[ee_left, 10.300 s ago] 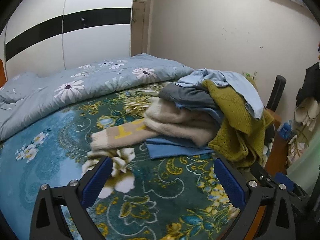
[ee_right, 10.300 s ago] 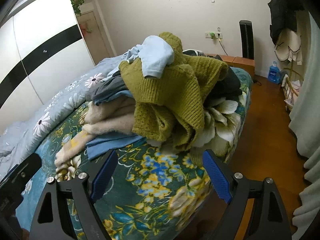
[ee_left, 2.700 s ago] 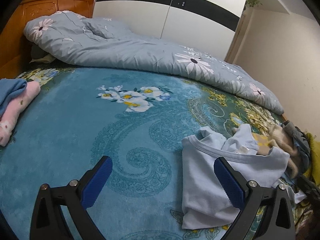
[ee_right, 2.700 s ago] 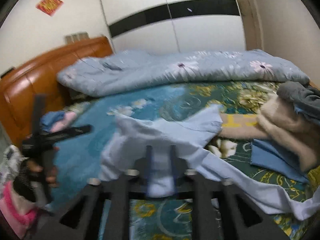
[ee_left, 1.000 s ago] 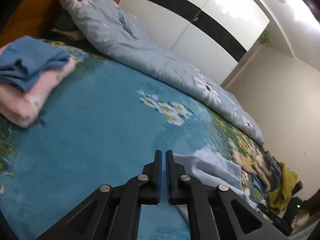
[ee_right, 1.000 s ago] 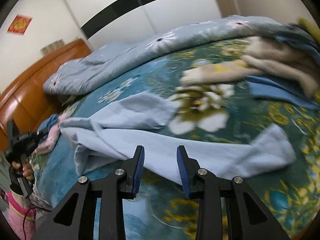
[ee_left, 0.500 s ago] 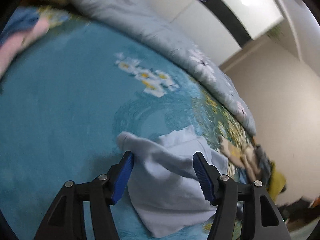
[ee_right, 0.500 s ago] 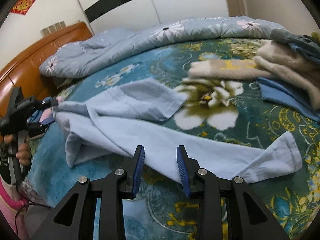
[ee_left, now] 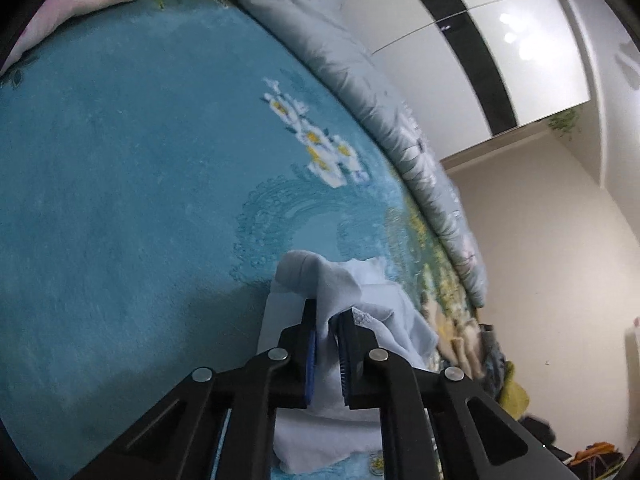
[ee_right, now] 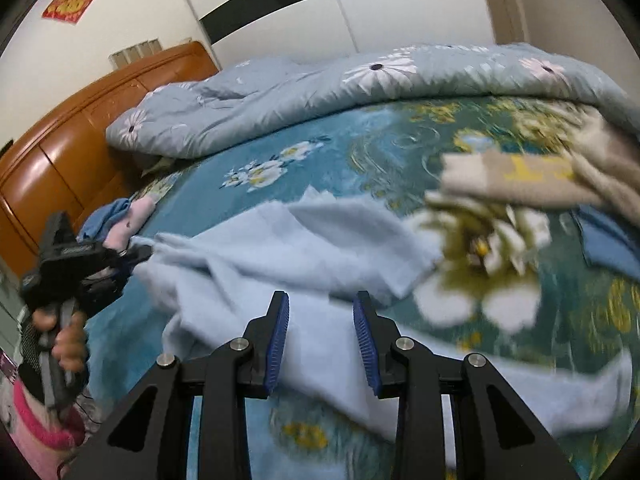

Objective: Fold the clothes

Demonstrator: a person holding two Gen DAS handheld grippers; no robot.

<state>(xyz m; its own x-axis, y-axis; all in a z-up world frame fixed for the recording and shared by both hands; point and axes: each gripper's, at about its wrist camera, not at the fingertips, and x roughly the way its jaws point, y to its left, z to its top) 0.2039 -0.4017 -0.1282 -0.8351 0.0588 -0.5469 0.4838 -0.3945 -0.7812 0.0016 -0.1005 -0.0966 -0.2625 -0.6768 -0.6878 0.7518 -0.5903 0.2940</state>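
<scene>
shirt: soft matt cloth | headboard: glossy wood | wardrobe: glossy panels

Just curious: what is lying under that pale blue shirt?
The shirt lies on the blue flowered bedspread. Whatever is beneath its middle is covered.

Black left gripper and right gripper, blue-padded jaws, silver screws, pink sleeve.

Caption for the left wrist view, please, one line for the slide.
Left gripper shut on a fold of the light blue shirt, lifting it off the teal floral bedspread; grey quilt behind.
</scene>
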